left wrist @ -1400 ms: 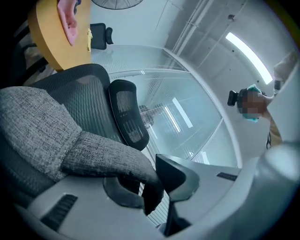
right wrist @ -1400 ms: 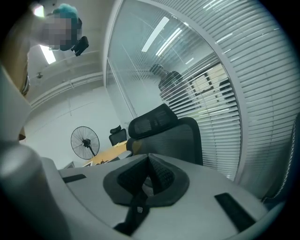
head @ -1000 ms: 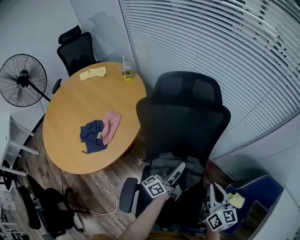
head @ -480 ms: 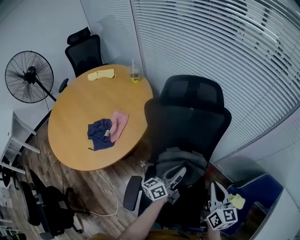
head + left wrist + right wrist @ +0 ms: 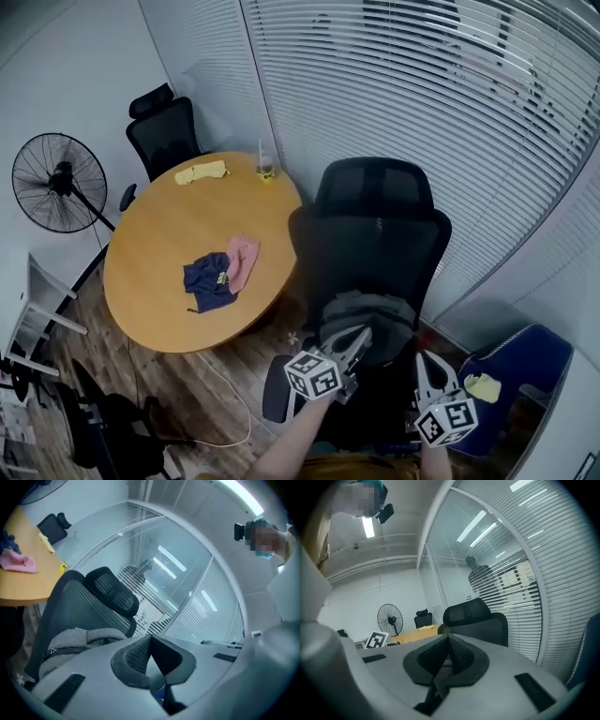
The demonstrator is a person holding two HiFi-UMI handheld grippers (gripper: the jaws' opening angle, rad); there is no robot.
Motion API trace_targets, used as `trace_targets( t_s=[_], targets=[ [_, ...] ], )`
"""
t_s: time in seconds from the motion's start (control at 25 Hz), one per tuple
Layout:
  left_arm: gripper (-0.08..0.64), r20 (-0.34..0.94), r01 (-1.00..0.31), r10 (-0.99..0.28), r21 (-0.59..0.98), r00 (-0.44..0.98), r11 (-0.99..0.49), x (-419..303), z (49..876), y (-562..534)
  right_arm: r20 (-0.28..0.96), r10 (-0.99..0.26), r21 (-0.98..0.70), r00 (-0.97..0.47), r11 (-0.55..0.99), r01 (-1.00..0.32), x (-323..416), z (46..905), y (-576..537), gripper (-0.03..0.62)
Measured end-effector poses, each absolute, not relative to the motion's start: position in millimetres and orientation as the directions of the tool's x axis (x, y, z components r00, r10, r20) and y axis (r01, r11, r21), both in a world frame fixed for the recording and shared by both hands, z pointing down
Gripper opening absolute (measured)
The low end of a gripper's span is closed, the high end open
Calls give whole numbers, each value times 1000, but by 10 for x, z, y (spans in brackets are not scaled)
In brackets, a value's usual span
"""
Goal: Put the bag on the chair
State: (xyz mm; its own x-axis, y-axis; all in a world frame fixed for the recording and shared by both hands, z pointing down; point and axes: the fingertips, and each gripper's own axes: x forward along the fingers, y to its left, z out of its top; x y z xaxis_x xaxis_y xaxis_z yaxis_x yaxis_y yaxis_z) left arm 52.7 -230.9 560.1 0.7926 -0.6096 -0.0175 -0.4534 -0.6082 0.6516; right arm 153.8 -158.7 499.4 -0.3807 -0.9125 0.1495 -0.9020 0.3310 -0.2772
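Left claw: your left gripper (image 5: 150, 639) has its jaws pressed together with nothing between them. In the head view it hangs over the chair's front edge, tips right at the bag.
Right claw: your right gripper (image 5: 447, 637) is also closed and empty, just right of the chair seat.
Bag: the grey bag (image 5: 367, 314) lies on the seat of the chair (image 5: 375, 234), against the backrest.
Table: the round table (image 5: 169, 272) stands left of the chair and carries a blue cloth (image 5: 208, 279) and a pink cloth (image 5: 243, 258).
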Motion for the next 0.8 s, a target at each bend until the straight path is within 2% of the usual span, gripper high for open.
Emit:
trace_targets(
  t_s=[0.4, 0.68, 0.8],
  targets=[
    [23, 30, -540, -617, 519, 786, -663, 334, 5167, -1920, 107, -919, -217, -378, 350, -911, 1367, 4768, -1352, 12],
    [23, 30, -577, -634, 450, 772, -681, 243, 4820, -1540, 115, -930, -109, -348, 336, -935, 1315, 4606, -1104, 12],
    [23, -1, -550, -610, 433, 792, -714, 242, 4723, -1424, 104, -936, -100, -338, 328, -939, 1319, 4531, -1020, 13]
  ],
)
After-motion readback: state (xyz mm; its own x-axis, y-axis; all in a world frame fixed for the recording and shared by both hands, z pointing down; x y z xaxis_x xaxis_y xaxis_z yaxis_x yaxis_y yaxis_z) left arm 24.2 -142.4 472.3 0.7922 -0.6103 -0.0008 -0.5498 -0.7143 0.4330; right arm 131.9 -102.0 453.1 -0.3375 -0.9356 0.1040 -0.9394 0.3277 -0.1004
